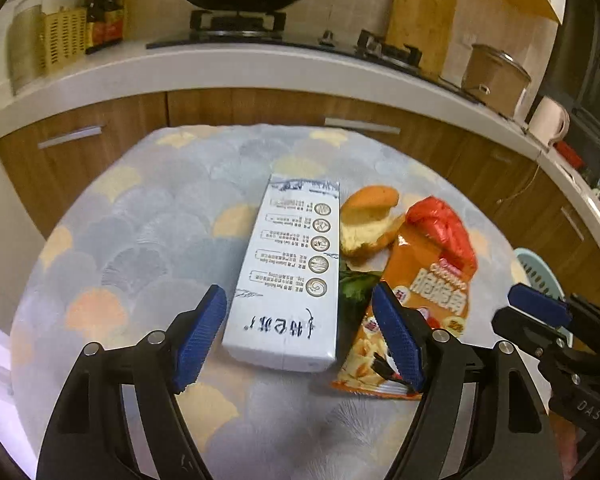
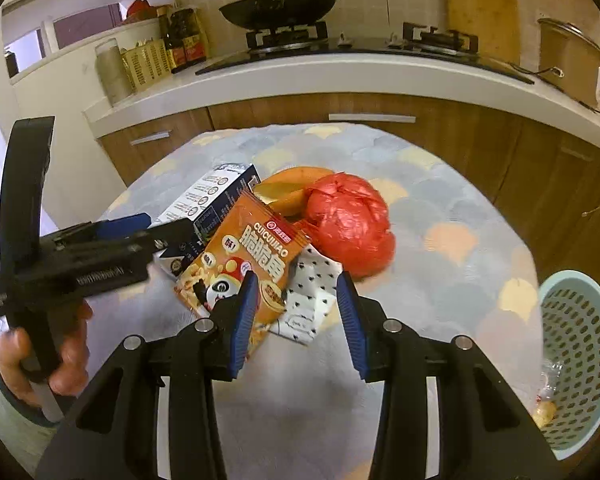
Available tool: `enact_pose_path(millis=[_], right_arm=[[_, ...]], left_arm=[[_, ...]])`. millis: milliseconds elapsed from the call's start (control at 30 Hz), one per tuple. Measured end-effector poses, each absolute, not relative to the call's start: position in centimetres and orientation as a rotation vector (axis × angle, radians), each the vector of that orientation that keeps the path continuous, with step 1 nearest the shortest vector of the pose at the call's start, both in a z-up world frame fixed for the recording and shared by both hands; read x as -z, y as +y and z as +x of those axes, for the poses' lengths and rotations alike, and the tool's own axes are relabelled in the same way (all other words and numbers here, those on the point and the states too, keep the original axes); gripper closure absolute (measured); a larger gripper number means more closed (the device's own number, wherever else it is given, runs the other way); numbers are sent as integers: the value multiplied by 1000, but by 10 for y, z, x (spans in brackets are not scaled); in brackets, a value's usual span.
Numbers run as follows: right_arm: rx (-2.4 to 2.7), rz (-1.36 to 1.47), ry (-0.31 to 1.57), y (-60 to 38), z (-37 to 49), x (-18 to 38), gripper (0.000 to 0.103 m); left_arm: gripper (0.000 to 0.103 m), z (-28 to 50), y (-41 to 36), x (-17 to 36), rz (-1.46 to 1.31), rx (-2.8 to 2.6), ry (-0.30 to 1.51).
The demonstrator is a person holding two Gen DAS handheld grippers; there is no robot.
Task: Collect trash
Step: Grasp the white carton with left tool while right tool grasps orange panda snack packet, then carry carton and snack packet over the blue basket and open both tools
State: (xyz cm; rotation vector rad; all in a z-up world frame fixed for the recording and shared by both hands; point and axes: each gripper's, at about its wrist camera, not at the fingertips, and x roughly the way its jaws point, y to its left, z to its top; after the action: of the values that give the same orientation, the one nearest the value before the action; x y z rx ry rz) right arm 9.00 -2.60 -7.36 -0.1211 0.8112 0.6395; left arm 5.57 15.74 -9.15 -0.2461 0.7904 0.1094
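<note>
Matt printed cardboard milk carton point(image 1: 286, 276), glossy orange foil snack packet point(image 2: 242, 260), shiny crinkled red plastic bag point(image 2: 348, 222), soft plush cloth table cover point(image 1: 140, 224), perforated pale-green plastic basket point(image 2: 580, 360), ribbed blue gripper pads point(image 1: 396, 336), brown wood-grain cabinet fronts point(image 1: 112, 120)

White carton point(image 1: 286, 276) with dark blue print and a column of round gold-brown seals; dark blue side panel in the right wrist view. Orange snack bag point(image 2: 242, 258) — white lettering, a red-and-white panda cartoon, pale yellow chips pictured. Crumpled red plastic bag point(image 2: 348, 222). Golden-brown bread point(image 1: 366, 226), pale cream inside. White paper point(image 2: 310, 300) dotted with small black marks. Tablecloth point(image 1: 148, 216) in grey-blue scallops with scattered peach and yellow ones. Pale teal basket point(image 2: 580, 360), perforated. Blue ridged pads on black grippers — left gripper point(image 1: 300, 340), right gripper point(image 2: 298, 320).
</note>
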Motion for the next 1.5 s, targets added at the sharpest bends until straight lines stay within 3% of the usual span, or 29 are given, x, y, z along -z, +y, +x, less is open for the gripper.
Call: enact_pose_path(millis=[333, 433, 467, 533, 600, 1300, 1367, 1400, 1467, 1500], right_arm=[[-676, -112, 839, -1, 128, 81, 65], [-702, -136, 845, 7, 131, 85, 66], [-702, -149, 835, 8, 128, 84, 68], [-680, -191, 809, 9, 118, 84, 93], [-676, -192, 784, 2, 106, 79, 101], [-659, -137, 880, -82, 33, 88, 101], [-666, -132, 885, -77, 39, 88, 98], [-671, -127, 892, -72, 44, 90, 89], [-665, -133, 887, -61, 51, 94, 58], [-652, -137, 881, -58, 54, 97, 34]], left_arm=[[30, 67, 168, 109, -259, -121, 821], [38, 69, 169, 113, -271, -112, 831], [42, 70, 169, 114, -273, -113, 832], [45, 71, 168, 115, -268, -115, 831], [46, 70, 168, 114, -271, -117, 827], [51, 49, 175, 106, -317, -198, 689], [51, 46, 175, 104, -318, -189, 675], [51, 45, 176, 103, -323, -177, 669], [51, 41, 180, 102, -358, -143, 657], [51, 40, 184, 101, -385, -125, 653]])
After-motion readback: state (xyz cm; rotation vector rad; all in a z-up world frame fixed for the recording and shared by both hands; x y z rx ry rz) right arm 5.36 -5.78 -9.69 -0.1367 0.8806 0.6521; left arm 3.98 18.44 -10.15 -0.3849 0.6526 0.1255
